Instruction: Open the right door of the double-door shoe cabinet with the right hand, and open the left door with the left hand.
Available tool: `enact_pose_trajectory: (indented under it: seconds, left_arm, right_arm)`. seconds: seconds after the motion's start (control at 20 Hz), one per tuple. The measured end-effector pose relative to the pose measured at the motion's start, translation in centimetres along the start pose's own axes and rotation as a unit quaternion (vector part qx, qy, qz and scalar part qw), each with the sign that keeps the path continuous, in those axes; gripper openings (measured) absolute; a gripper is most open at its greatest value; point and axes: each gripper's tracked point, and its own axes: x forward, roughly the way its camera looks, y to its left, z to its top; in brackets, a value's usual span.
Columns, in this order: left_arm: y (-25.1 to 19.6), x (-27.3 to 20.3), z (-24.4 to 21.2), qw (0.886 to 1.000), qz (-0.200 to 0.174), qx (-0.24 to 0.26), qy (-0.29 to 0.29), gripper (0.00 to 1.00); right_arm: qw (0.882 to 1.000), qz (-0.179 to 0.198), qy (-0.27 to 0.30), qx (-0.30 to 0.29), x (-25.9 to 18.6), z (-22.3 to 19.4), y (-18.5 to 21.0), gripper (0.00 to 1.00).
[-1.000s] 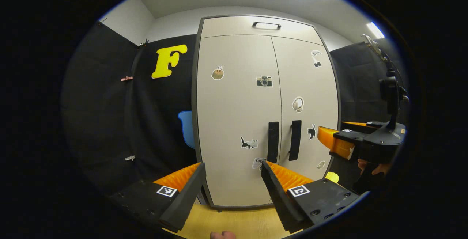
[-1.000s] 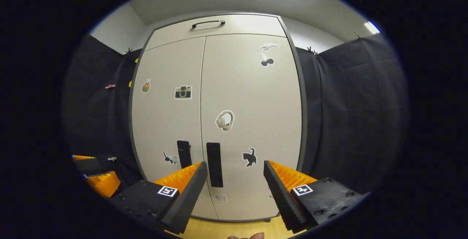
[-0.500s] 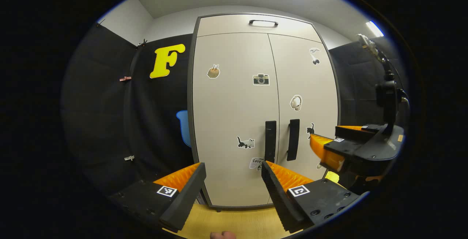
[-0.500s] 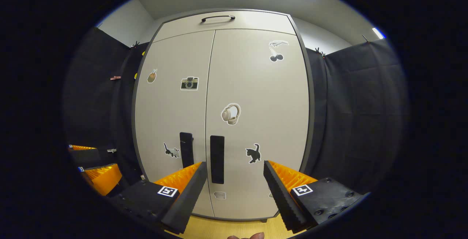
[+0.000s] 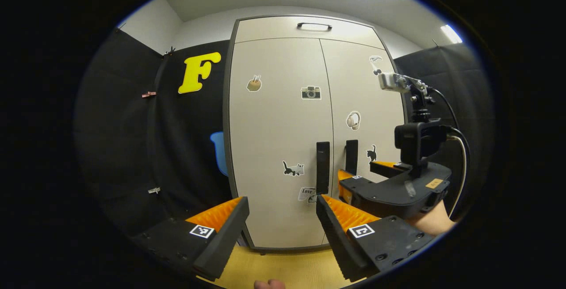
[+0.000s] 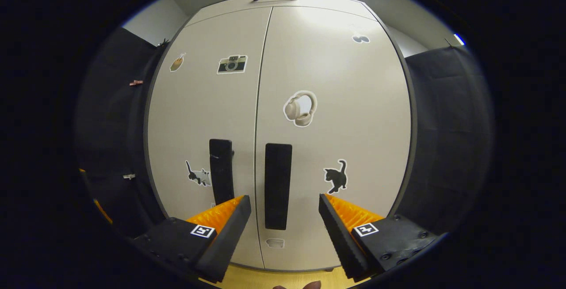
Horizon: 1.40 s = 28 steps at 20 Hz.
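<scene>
Both grippers w/ ridged fingers spread, gripping nothing: right gripper [image 6: 283, 205] facing right door's [image 6: 336, 138] flat rectangular handle [image 6: 277, 186]; left gripper [image 5: 281, 207] nearing left door [image 5: 274, 147].

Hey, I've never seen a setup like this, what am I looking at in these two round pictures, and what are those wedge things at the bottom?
A person holds hand-held tongs in each hand, and a camera rides on each, looking forward. The wedges are each camera's own fingers. The left tongs and right tongs are both open and hold nothing. Ahead stands a shoe cabinet with both doors closed, decorated with stickers. The right tongs face the right door handle; the left door handle is beside it. The left gripper view also shows the right tongs near the handles.
</scene>
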Motion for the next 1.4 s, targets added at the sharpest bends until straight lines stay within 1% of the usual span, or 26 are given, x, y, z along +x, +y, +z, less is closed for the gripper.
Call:
enact_pose_trajectory:
  seconds: [0.1, 0.2, 0.25, 0.3, 0.35, 0.4, 0.45, 0.5, 0.55, 0.6, 0.65, 0.75, 0.8, 0.85, 0.9, 1.05, 1.15, 1.3, 1.4]
  left_arm:
    - [-0.1, 0.2, -0.5, 1.0, -0.003, -0.002, 0.006, 0.95]
    - [-0.1, 0.3, -0.9, 1.0, -0.004, -0.006, 0.01, 0.95]
    - [0.0, 0.3, -1.1, 1.0, -0.003, -0.008, 0.011, 0.95]
    - [0.0, 0.3, -1.3, 1.0, -0.004, -0.009, 0.013, 0.95]
    - [0.2, 0.5, -1.4, 1.0, -0.004, -0.01, 0.015, 0.95]
    - [0.2, 0.6, -1.5, 1.0, -0.003, -0.01, 0.017, 0.95]
    - [0.3, 0.5, -1.6, 1.0, -0.003, -0.011, 0.017, 0.95]
    - [0.3, 0.5, -1.7, 1.0, -0.003, -0.013, 0.018, 0.95]
    - [0.3, 0.4, -1.7, 1.0, -0.004, -0.016, 0.019, 0.95]
    - [0.4, 0.5, -1.8, 1.0, -0.004, -0.018, 0.02, 0.95]
    - [0.5, 0.4, -1.9, 1.0, -0.005, -0.021, 0.02, 0.95]
    - [0.5, 0.3, -2.0, 1.0, -0.006, -0.024, 0.02, 0.95]
    - [0.6, 0.3, -2.1, 0.999, -0.005, -0.024, 0.02, 0.95]
    - [0.6, 0.4, -2.1, 0.999, -0.005, -0.025, 0.02, 0.95]
    - [0.5, 0.5, -2.2, 0.999, -0.007, -0.025, 0.019, 0.95]
    - [0.1, 1.3, -2.3, 1.0, -0.01, -0.022, 0.02, 0.95]
    - [-0.5, 1.6, -2.0, 1.0, -0.014, -0.022, 0.015, 0.95]
    - [-1.6, 2.2, -1.7, 1.0, -0.02, -0.019, 0.013, 0.95]
    - [-2.5, 2.3, -1.6, 0.999, -0.026, -0.019, 0.013, 0.95]
  right_arm:
    - [1.0, 0.004, 0.001, 0.017, 1.2, -0.2, 0.5, 0.98]
    - [1.0, -0.002, 0.002, 0.023, 2.4, -0.2, 0.6, 0.97]
    - [1.0, -0.006, 0.005, 0.024, 3.1, -0.3, 0.6, 0.88]
    - [0.999, -0.01, 0.013, 0.028, 3.5, -0.5, 0.6, 0.84]
    - [0.999, -0.027, 0.017, 0.029, 3.7, -0.6, -0.1, 0.69]
    - [0.999, -0.018, 0.008, 0.036, 4.3, -0.1, 0.4, 0.57]
    - [0.999, -0.023, 0.015, 0.026, 3.4, -0.2, 0.5, 0.43]
    - [1.0, -0.019, 0.006, 0.016, 3.1, 0.1, 0.4, 0.36]
    - [1.0, -0.009, 0.012, 0.012, 3.5, -0.4, 0.4, 0.31]
    - [1.0, 0.001, 0.012, 0.022, 3.2, -0.2, 0.5, 0.23]
    - [0.999, 0.011, 0.013, 0.032, 2.5, -0.2, 0.5, 0.13]
    - [0.999, 0.027, 0.005, 0.036, 0.3, -0.1, 0.2, 0.13]
    - [0.999, 0.032, -0.001, 0.038, -1.5, 0.2, -0.5, 0.13]
    - [0.998, 0.038, -0.006, 0.042, -3.4, 0.3, -1.3, 0.09]
    - [0.998, 0.041, -0.005, 0.05, -5.1, 0.3, -2.1, 0.09]
    - [0.998, 0.048, -0.007, 0.047, -8.6, 0.8, -4.3, 0.09]
    - [0.997, 0.05, -0.003, 0.058, -10.3, 0.7, -5.6, 0.09]
    - [0.998, 0.048, -0.002, 0.048, -12.0, 1.0, -7.9, 0.08]
    - [0.997, 0.044, 0.002, 0.055, -13.2, 0.9, -9.4, 0.09]
